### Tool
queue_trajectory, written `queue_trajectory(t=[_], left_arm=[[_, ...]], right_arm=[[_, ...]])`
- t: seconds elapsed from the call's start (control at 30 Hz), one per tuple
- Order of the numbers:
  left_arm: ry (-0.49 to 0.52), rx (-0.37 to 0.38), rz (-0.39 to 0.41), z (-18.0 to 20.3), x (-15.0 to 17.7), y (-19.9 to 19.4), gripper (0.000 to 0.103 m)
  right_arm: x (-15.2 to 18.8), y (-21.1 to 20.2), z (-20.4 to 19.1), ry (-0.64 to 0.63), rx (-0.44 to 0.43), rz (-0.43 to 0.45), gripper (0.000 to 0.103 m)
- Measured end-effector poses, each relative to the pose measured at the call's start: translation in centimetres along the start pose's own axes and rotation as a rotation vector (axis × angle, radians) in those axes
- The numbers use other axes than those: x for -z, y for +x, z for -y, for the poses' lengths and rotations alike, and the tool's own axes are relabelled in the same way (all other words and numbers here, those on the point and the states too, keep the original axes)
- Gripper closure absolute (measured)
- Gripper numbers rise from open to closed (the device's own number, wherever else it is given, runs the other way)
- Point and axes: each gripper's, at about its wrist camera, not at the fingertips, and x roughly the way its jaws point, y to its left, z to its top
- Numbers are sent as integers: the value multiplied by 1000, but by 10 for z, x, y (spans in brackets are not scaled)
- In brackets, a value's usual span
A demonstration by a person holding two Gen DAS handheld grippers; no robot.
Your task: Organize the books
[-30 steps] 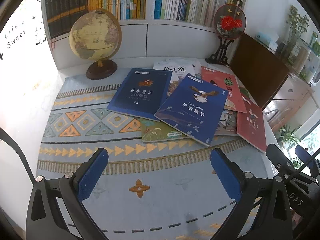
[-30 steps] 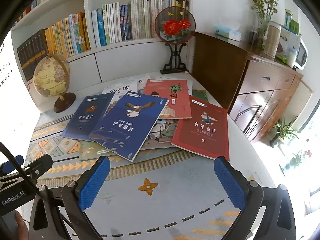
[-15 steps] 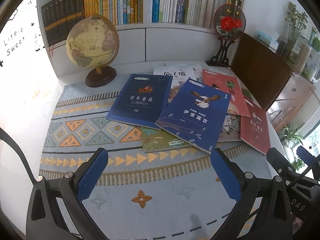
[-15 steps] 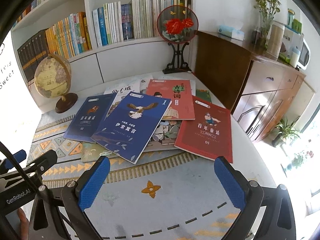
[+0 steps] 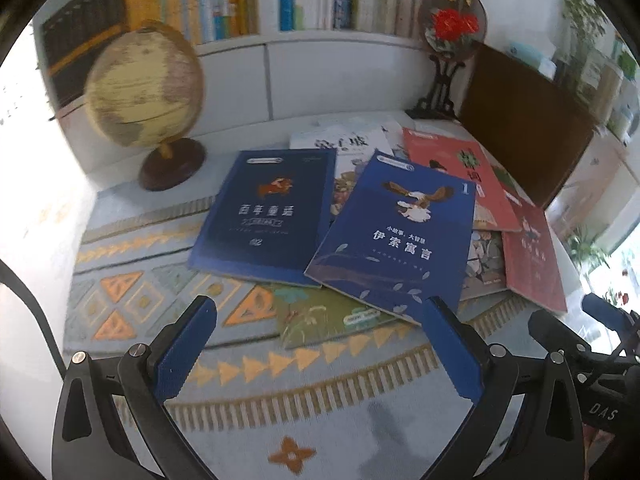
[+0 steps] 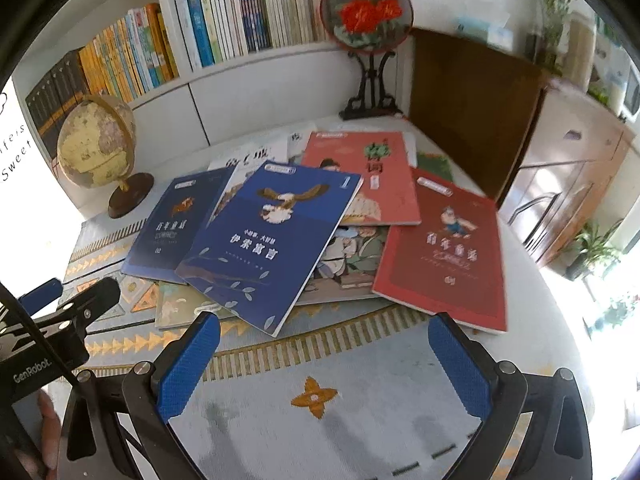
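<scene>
Left wrist view shows the books [image 5: 392,236] scattered, overlapping on the patterned mat [image 5: 248,408] — nothing sorted yet; left gripper [image 5: 320,344] and right gripper [image 6: 324,364] gape empty.

We see a loose, overlapping spread of thin books lying flat on a patterned cloth [image 6: 360,364]: a blue book with a bird [image 6: 264,240] sits on top in the middle, tilted, partly covering a darker blue book [image 6: 168,228] to its left. To the right lie a pale red book [image 6: 372,176] and a deeper red book [image 6: 448,252], with what may be picture books, one of them green [image 5: 320,316], half hidden beneath.
</scene>
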Motion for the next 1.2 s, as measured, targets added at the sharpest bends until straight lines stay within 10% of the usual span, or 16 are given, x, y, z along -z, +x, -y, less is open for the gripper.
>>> queue_trajectory(t=[0.47,0.63,1.2], left_arm=[[131,182,-121,-1,-53,109,2],[173,260,-170,5,-72,141,18],[179,390,-257,4,-76,173,29]], right_arm=[[-25,102,12,64,-100,-171,21],[-35,126,16,83,-131,-212,37],[-47,148,-8,9,-180,-227,38]])
